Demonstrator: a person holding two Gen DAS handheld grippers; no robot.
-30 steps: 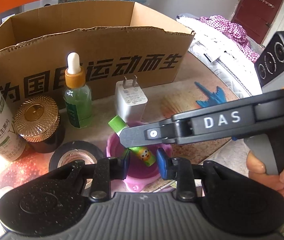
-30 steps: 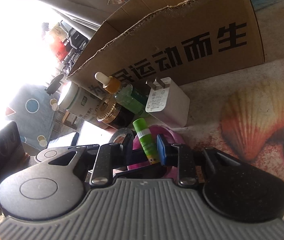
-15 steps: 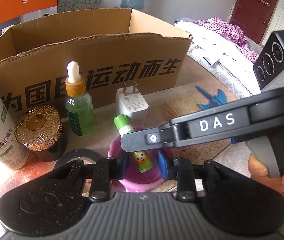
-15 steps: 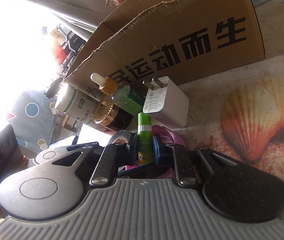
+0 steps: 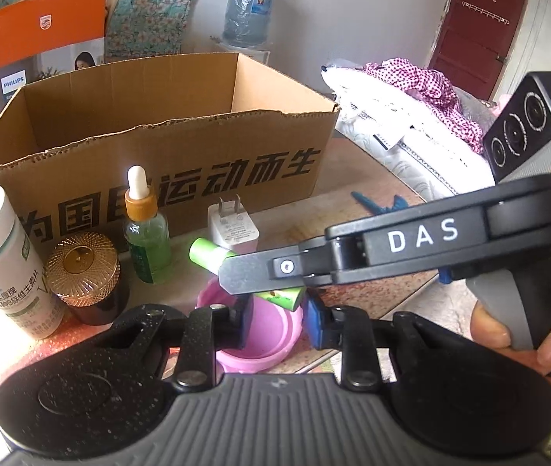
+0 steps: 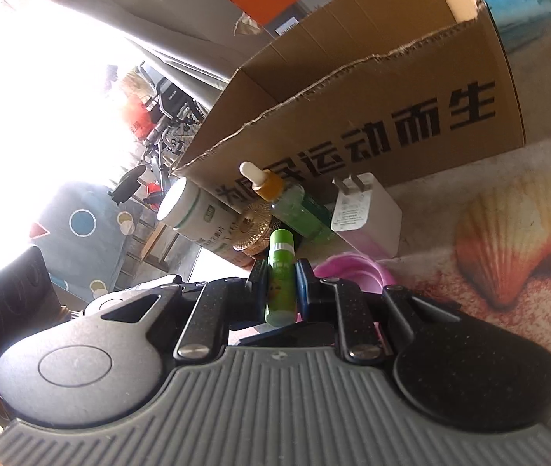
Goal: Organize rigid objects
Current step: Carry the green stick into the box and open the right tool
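My right gripper (image 6: 281, 285) is shut on a small green tube (image 6: 280, 272) and holds it above the pink bowl (image 6: 357, 268). In the left wrist view the tube (image 5: 209, 254) sticks out from the right gripper's black finger, over the pink bowl (image 5: 264, 334). My left gripper (image 5: 277, 322) is open and empty, its fingers on either side of the bowl's near part. Behind stands an open cardboard box (image 5: 182, 155), seen too in the right wrist view (image 6: 372, 89).
In front of the box stand a white bottle (image 5: 1, 260), a gold-lidded jar (image 5: 83, 272), a green dropper bottle (image 5: 145, 237) and a white charger plug (image 5: 232, 225). Folded bedding and cloth (image 5: 411, 116) lie at the right.
My right gripper has closed on the green tube and lifted it out of the pink bowl. The left gripper has risen a little; the black tape roll has left its view.
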